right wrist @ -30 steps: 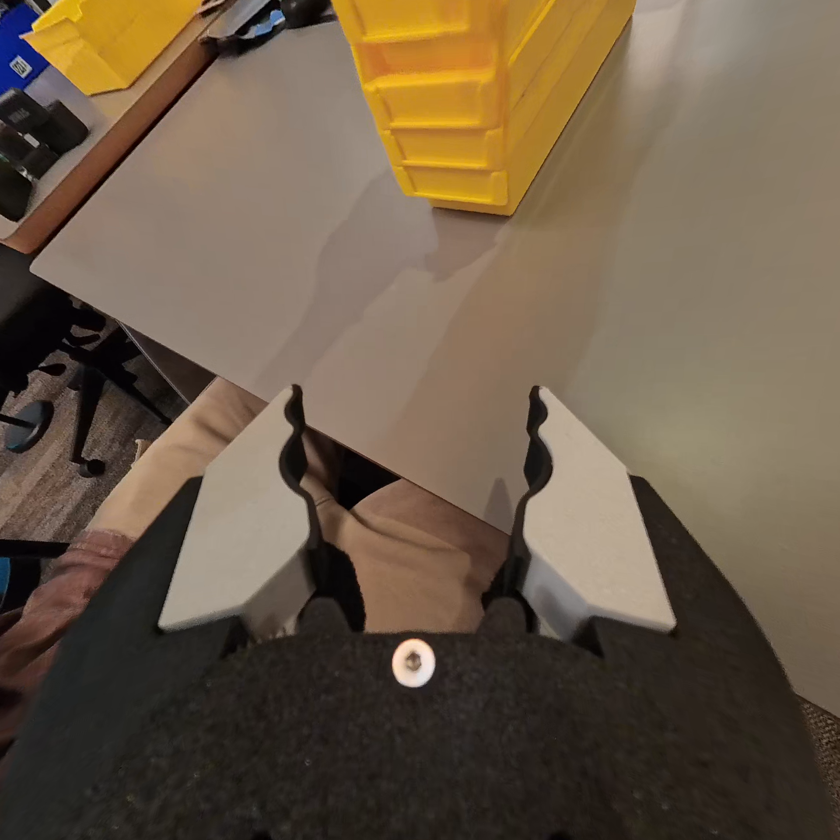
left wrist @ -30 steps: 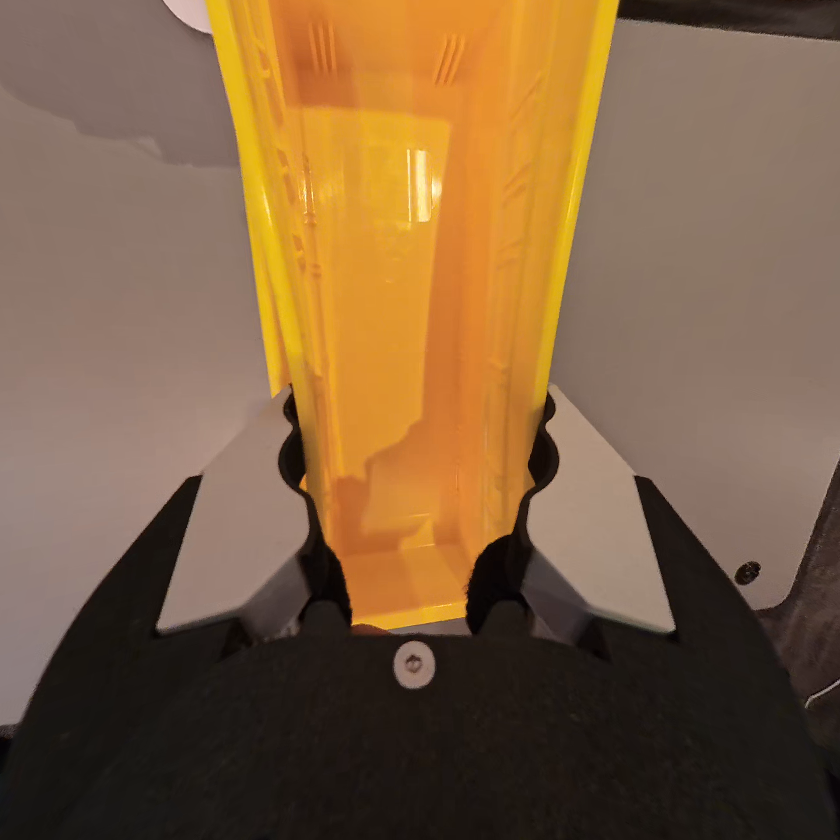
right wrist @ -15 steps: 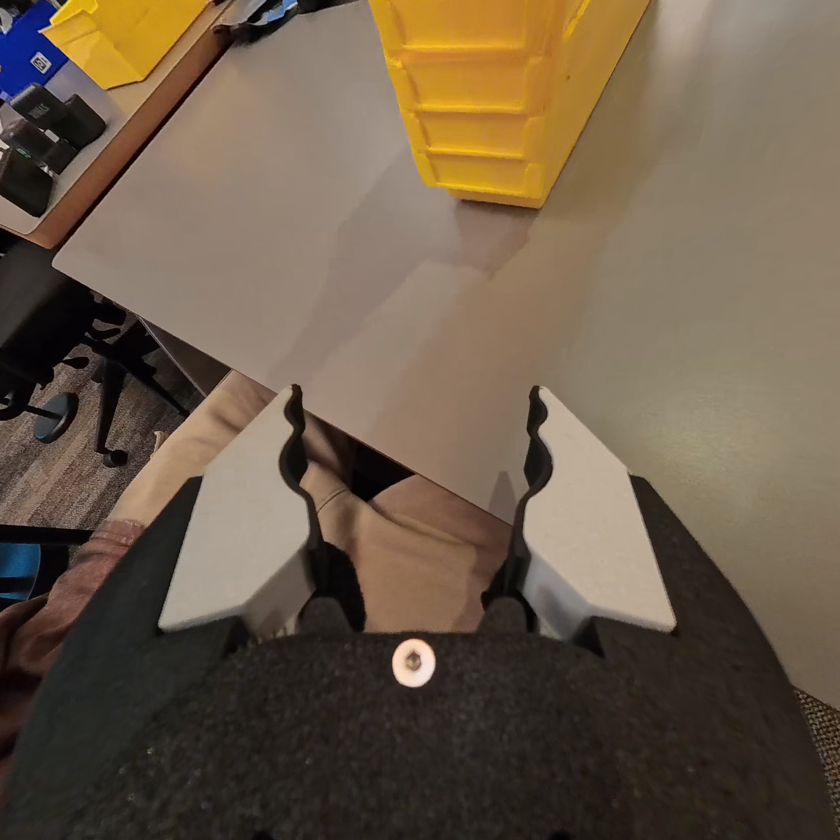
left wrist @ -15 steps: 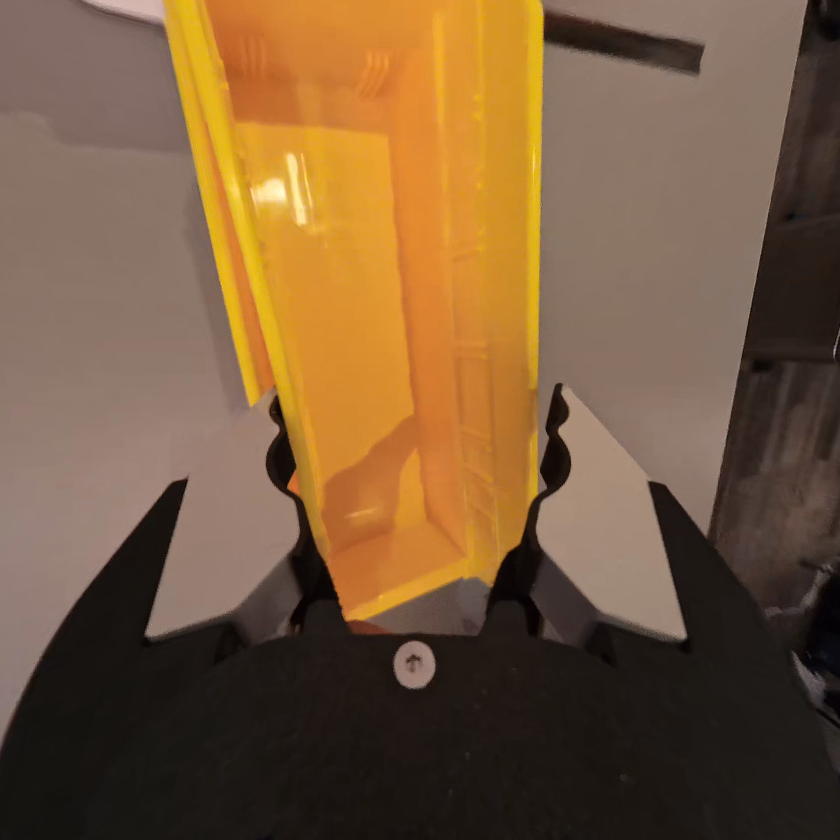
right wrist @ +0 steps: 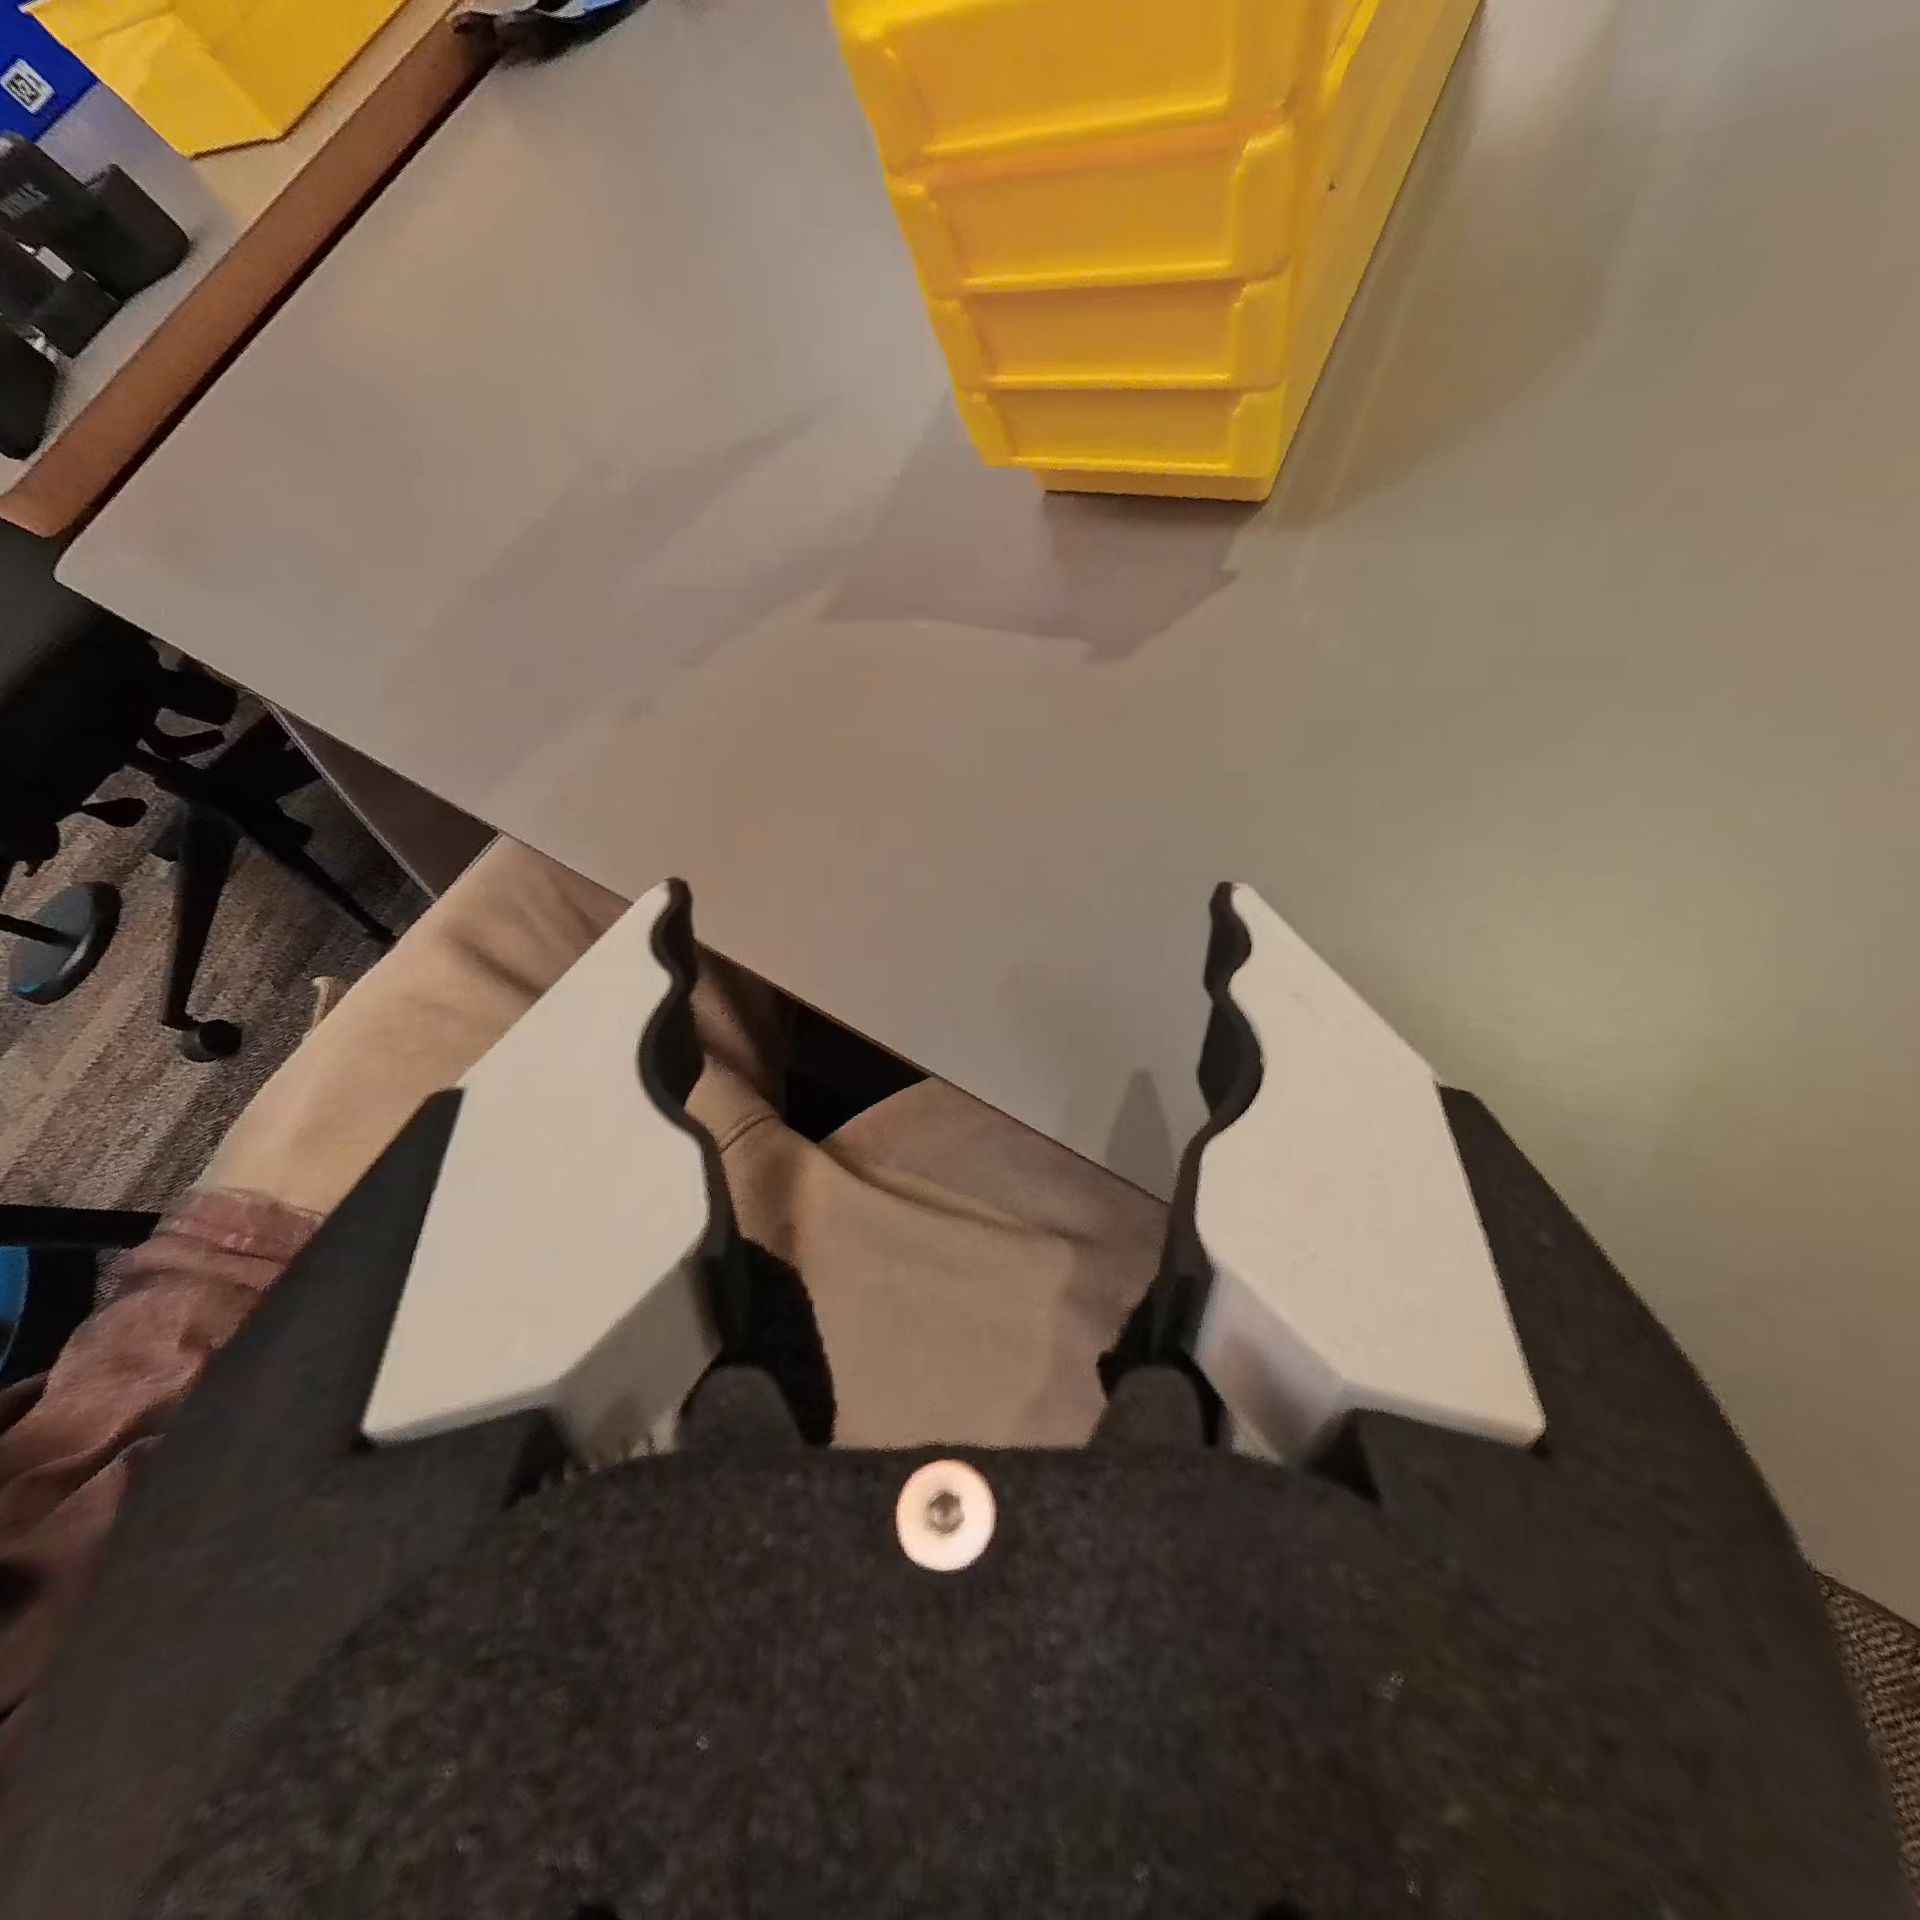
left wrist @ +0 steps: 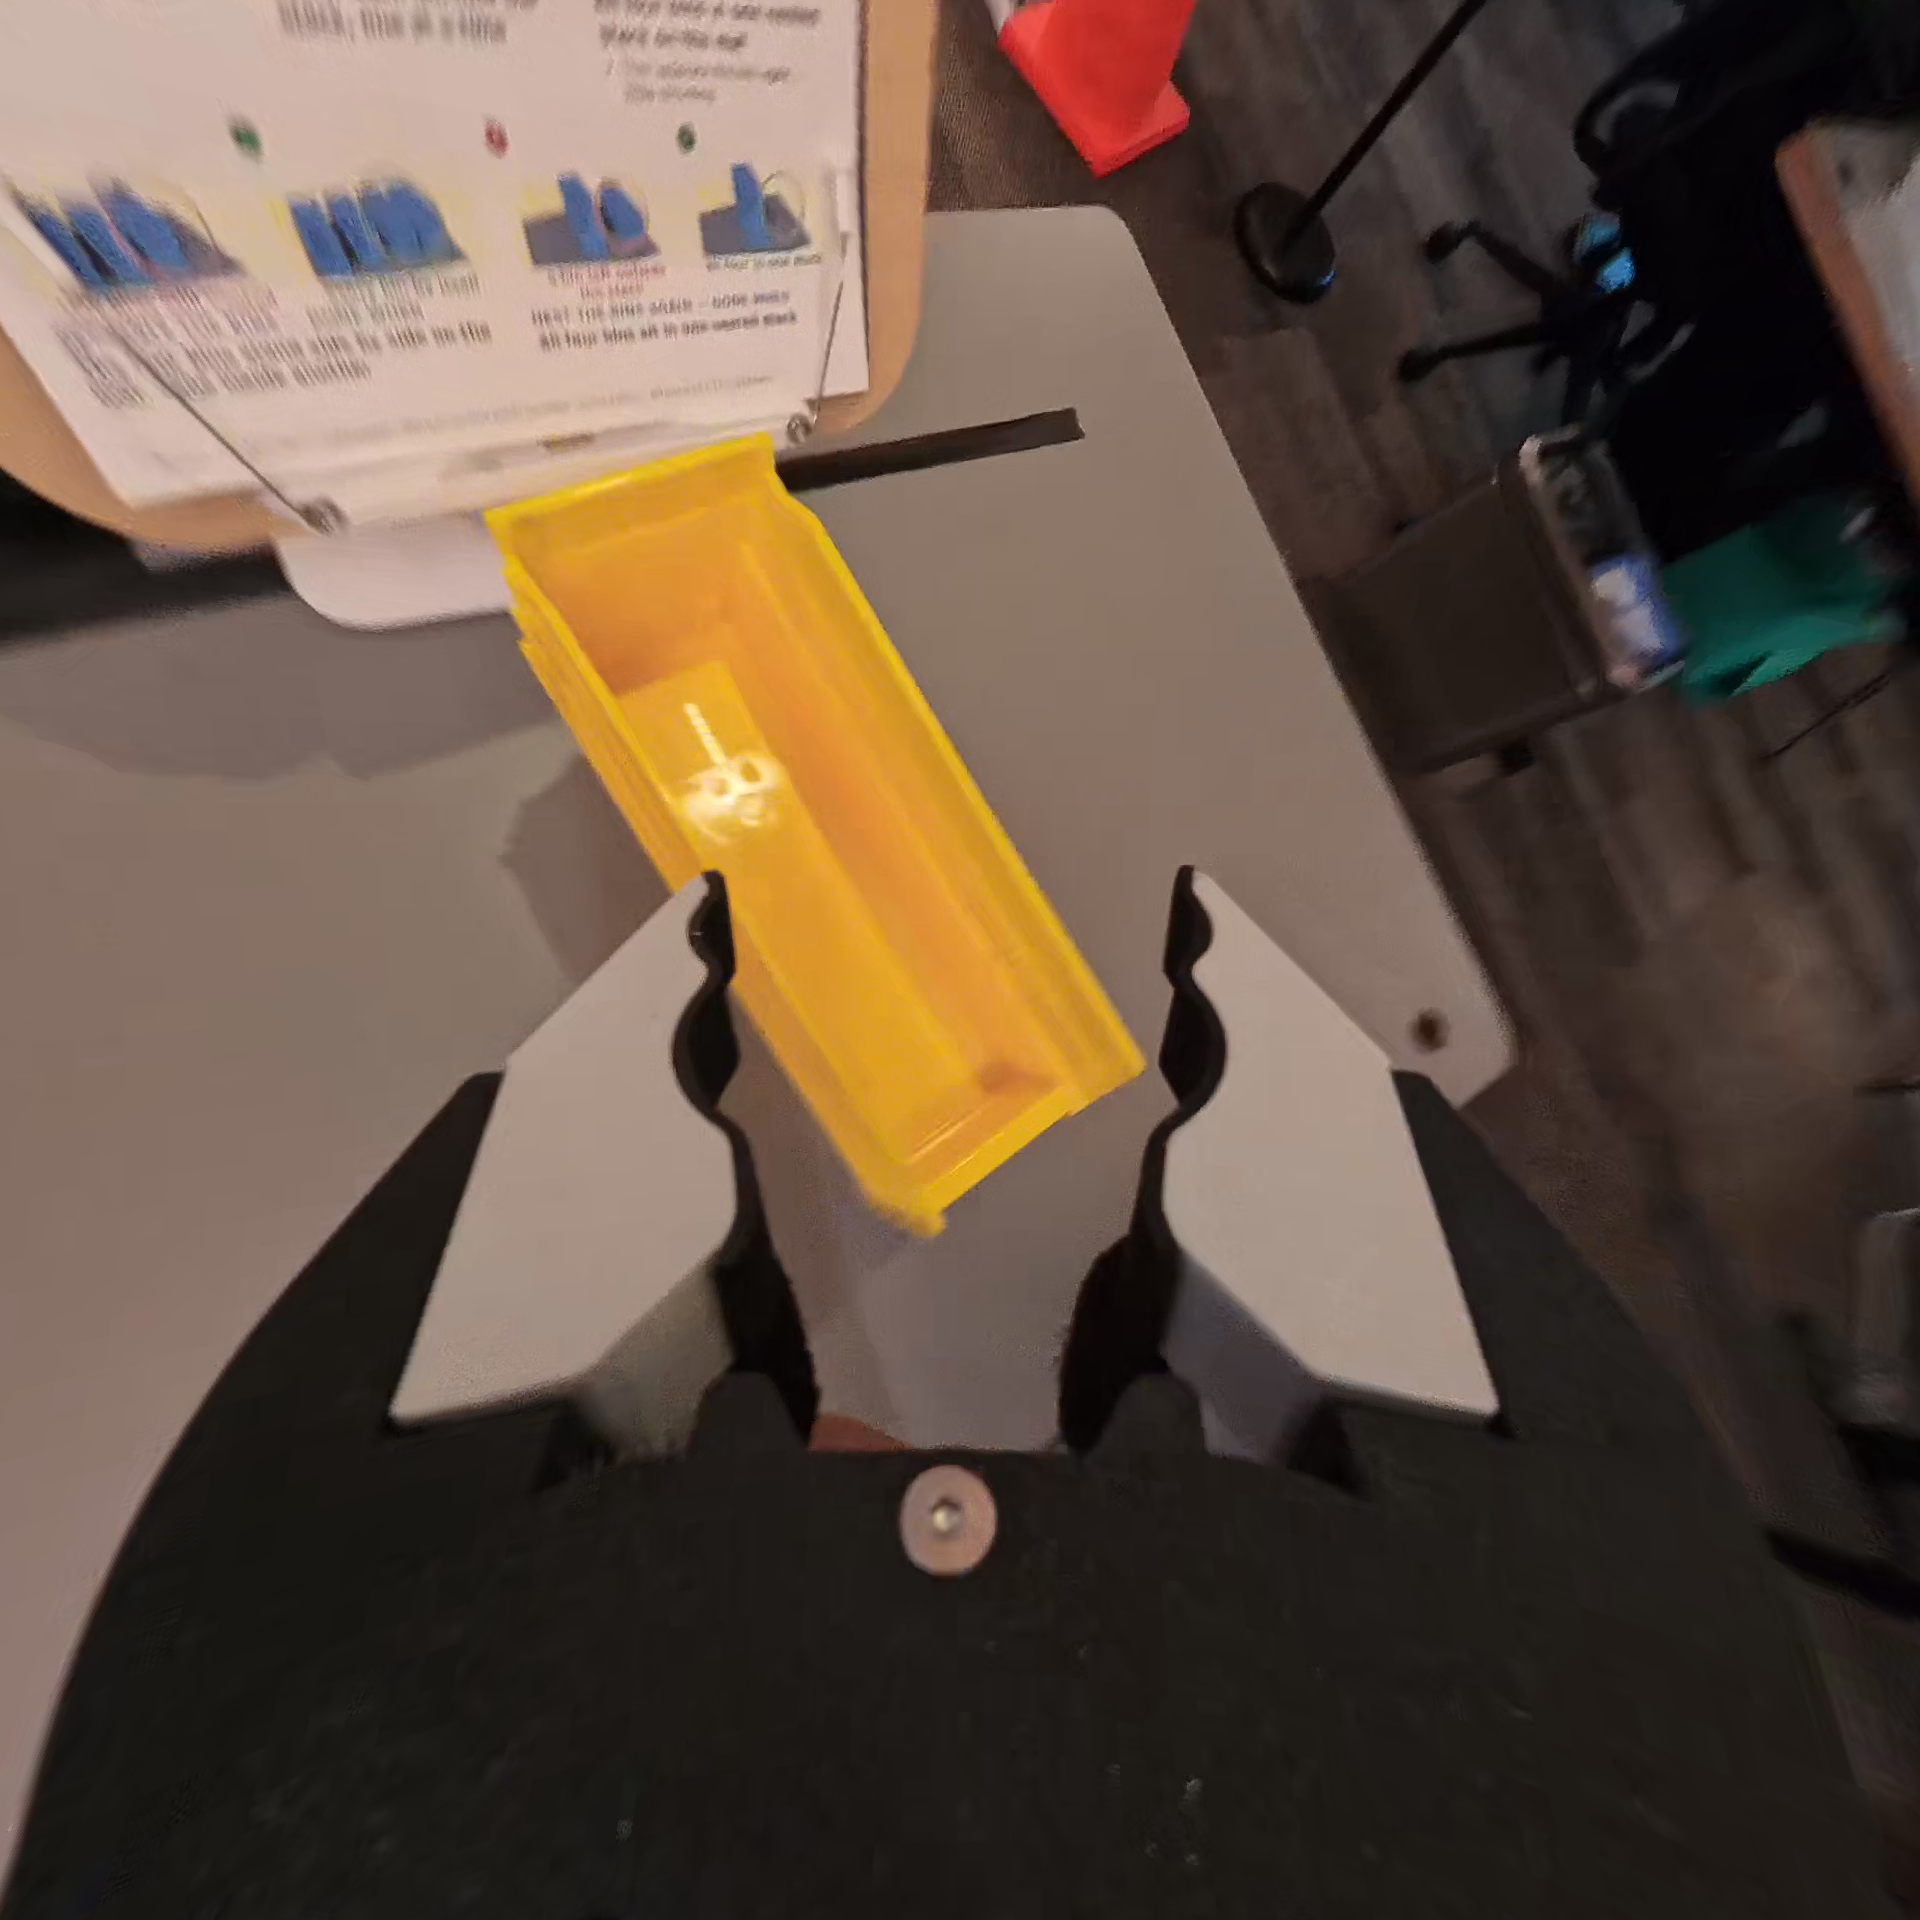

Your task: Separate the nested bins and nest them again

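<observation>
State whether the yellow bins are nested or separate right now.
Nested: the yellow bins stand as one stack on the table, four stepped rims showing.

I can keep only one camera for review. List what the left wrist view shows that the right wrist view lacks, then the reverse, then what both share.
Only the left wrist view: the open top and inside of the nested yellow bins, a clipboard with an instruction sheet behind them, an orange cone on the floor, and the left gripper, open and empty.

Only the right wrist view: the bins' stepped front faces, four of them, another yellow bin on a side table, the person's lap, and the right gripper, open and empty.

Both: the same bin stack on the grey table.
</observation>
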Demonstrator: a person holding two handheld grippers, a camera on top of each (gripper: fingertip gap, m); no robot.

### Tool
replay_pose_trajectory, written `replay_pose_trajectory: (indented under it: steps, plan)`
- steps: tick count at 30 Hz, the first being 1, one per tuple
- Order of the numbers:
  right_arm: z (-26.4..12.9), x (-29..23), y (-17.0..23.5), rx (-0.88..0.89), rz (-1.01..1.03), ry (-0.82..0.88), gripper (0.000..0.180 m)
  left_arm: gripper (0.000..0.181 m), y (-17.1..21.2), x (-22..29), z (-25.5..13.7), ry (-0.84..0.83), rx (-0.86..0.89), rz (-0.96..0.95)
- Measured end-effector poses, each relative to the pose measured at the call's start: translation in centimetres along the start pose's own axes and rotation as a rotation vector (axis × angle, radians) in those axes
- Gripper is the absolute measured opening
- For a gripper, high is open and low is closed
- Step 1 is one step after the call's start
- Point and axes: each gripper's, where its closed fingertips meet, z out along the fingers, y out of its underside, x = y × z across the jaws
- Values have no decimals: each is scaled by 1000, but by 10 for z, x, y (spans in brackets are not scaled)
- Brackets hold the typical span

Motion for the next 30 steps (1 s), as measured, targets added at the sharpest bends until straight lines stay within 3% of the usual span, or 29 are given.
replay_pose_trajectory:
  steps: [6, 11, 15, 18, 20, 26, 30]
  plan:
    - [-3, 4, -5, 46, -67, 60, 98, 75, 137, -11, -53, -213, 178, 408]
    - [-12, 9, -23, 160, -127, 145, 91, 66, 240, -13, -87, -367, 525, 477]
    - [-4, 12, -11, 94, -198, 185, 92, 67, 311, -28, -76, -377, 471, 455]
    - [2, 6, -4, 49, -189, 163, 93, 66, 341, -47, -65, -327, 465, 375]
    - [0, -2, -9, 116, -196, 136, 91, 63, 358, -56, -54, -281, 394, 351]
    - [8, -6, 0, 74, -236, 145, 89, 59, 351, -73, -45, -300, 384, 403]
    - [14, -5, 5, 55, -210, 140, 88, 54, 361, -70, -35, -243, 300, 304]
